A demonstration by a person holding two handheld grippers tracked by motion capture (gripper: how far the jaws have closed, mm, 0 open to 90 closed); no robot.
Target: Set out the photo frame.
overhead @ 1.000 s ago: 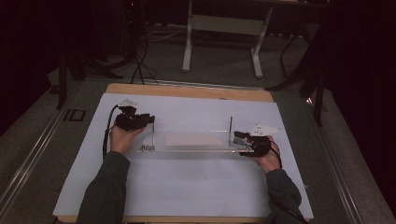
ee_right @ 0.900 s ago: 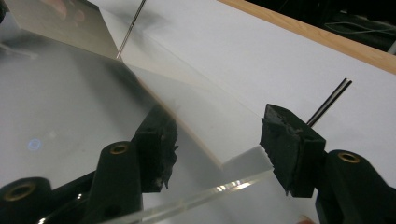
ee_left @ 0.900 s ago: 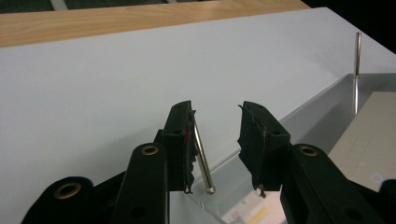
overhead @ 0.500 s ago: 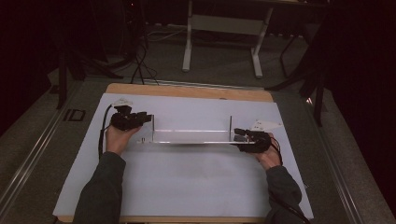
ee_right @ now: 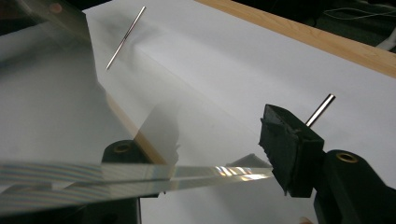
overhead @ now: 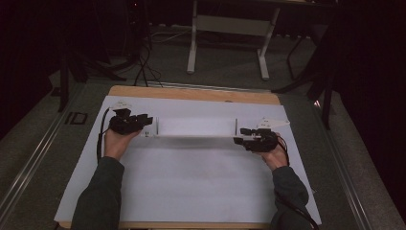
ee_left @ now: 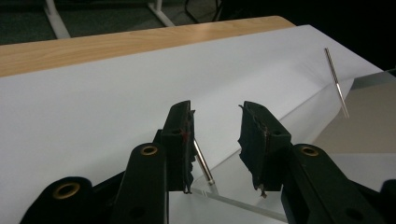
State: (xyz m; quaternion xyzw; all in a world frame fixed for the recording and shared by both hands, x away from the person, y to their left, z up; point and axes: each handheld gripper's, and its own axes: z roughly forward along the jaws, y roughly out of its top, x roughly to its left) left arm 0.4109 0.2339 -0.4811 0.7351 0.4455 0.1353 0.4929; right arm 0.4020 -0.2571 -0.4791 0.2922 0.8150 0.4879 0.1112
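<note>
A clear plate with a thin metal rod standing at each end, one rod at the left and one rod at the right, hangs just over the white sheet. My left gripper holds its left end. In the left gripper view the plate's corner sits between the jaw tips of that gripper, the near rod against one pad. My right gripper holds the right end. In the right gripper view the plate's edge spans the gripper, meeting one pad beside a rod.
The white sheet covers a wooden table whose far edge shows bare. Behind the table stands a pale metal frame on a dark floor with cables. A floor rail runs along the left side.
Both hands and the plate between them have shifted a little away from the person, towards the far edge. The grips look unchanged.
</note>
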